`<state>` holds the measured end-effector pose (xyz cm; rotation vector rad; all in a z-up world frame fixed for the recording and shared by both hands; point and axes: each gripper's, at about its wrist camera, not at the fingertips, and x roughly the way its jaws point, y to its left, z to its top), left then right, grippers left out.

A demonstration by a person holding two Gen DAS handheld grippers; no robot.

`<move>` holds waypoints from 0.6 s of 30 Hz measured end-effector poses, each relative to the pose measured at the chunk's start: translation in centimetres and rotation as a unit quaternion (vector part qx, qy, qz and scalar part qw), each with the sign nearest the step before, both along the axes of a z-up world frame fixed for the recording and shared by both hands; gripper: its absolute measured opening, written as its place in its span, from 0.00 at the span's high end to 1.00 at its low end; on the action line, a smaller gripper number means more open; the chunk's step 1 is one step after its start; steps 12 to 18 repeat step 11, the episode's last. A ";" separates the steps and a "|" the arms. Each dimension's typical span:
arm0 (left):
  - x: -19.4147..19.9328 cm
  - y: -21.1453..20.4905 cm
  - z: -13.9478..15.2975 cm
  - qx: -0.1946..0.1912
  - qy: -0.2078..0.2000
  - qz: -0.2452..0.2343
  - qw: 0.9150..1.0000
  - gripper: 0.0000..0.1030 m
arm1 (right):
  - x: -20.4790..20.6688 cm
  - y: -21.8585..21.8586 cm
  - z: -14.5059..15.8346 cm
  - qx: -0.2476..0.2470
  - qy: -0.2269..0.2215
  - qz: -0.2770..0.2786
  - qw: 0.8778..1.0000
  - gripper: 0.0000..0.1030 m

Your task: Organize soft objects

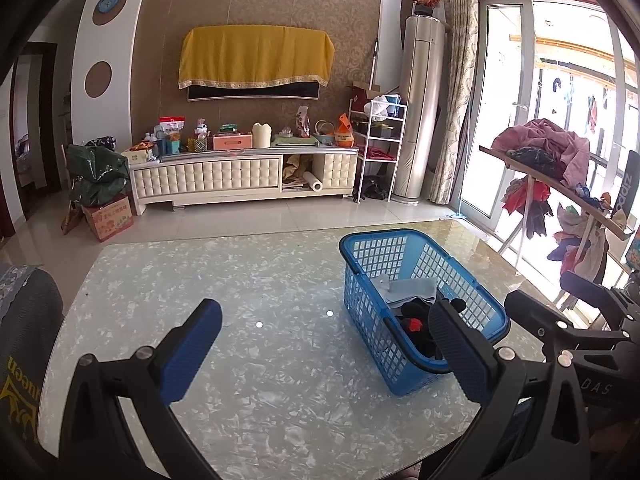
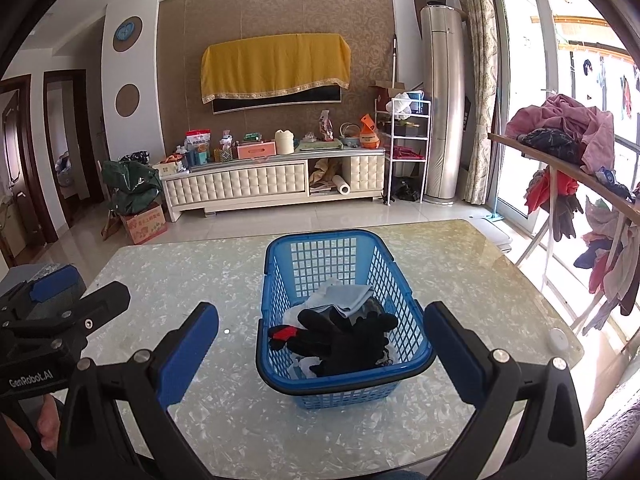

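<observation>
black gloves [image 2: 344, 340] heaped over pale folded cloth [image 2: 340, 296], blue basket [image 2: 400, 368]

White lettering "GenRobot.AI" is printed on the black body of the left hand-held gripper [image 2: 76, 292], seen at the left edge of the right wrist view. The letters "DAS" are legible on the black body of the right hand-held gripper [image 1: 560, 300] in the left wrist view. Yellow lettering "ueen" is partly visible on a dark garment [image 1: 20, 360]. Remaining print is not legible.
</observation>
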<state>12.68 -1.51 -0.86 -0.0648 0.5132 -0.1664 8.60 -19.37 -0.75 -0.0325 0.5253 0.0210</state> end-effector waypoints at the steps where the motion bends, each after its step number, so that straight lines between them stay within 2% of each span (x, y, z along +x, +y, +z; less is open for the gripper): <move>1: 0.0 0.0 0.0 0.000 0.001 0.000 1.000 0.00 | 0.0 0.0 0.0 0.000 0.000 0.000 1.000 0.00; 18: -0.1 -0.2 0.1 0.001 0.003 -0.003 1.000 0.00 | 0.3 -0.2 0.0 0.002 0.006 0.001 1.000 0.00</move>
